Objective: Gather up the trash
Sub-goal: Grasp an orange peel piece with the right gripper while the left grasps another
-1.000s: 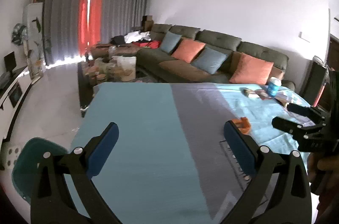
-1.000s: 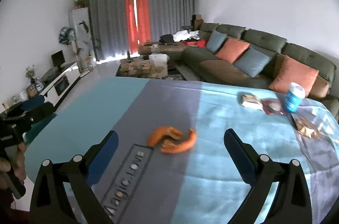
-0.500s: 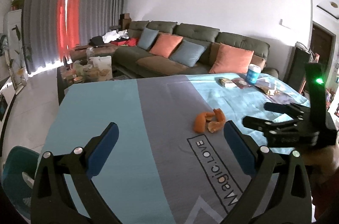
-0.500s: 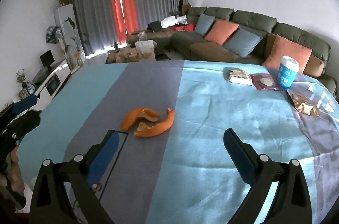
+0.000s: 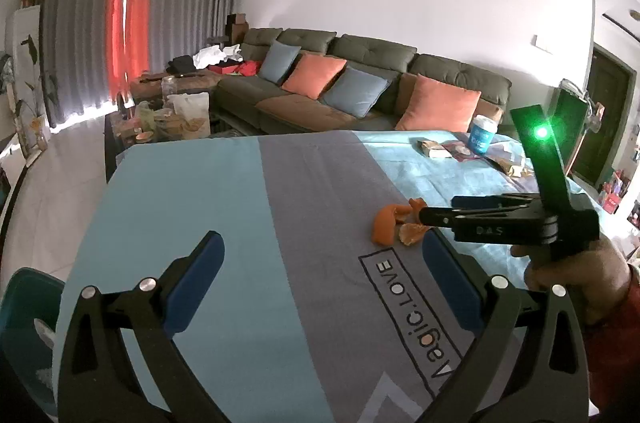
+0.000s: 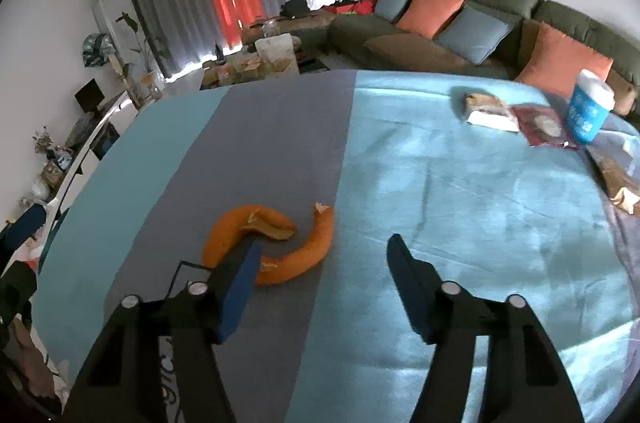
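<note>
1. Two peels (image 6: 276, 243) lie curled together near the middle of the table (image 6: 460, 191), on the grey stripe where it meets the blue cloth; as loose scraps on the cloth, they are likely the trash to take first.
2. The right gripper (image 6: 320, 263) hangs just over them, fingers apart and empty, its left finger (image 6: 240, 275) overlapping the nearer peel, probably lined up to straddle it.
3. The left gripper (image 5: 320, 275) waits near the table's near edge, fingers wide apart and empty, leaving the right room.
4. A cup (image 6: 591, 107) and wrappers (image 6: 490, 109) sit by the far right edge; whether those are trash is unclear.
</note>
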`<control>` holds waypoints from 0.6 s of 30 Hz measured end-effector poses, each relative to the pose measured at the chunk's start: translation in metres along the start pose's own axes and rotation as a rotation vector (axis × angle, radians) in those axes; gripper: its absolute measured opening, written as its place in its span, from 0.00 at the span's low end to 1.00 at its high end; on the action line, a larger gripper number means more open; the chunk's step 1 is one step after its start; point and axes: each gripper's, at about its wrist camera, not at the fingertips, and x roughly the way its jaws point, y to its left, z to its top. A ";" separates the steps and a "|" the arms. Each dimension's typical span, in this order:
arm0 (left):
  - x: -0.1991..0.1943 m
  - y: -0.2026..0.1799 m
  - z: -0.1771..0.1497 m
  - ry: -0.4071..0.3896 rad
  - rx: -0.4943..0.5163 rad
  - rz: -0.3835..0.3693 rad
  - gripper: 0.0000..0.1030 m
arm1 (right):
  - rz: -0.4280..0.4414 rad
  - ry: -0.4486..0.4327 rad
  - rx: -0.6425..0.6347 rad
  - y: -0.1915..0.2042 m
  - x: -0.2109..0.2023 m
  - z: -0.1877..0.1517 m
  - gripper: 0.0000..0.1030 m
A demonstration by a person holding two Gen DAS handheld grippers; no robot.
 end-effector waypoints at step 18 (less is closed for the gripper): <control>0.032 -0.005 0.007 0.038 0.036 -0.020 0.95 | 0.139 0.045 0.094 -0.010 0.013 -0.005 0.11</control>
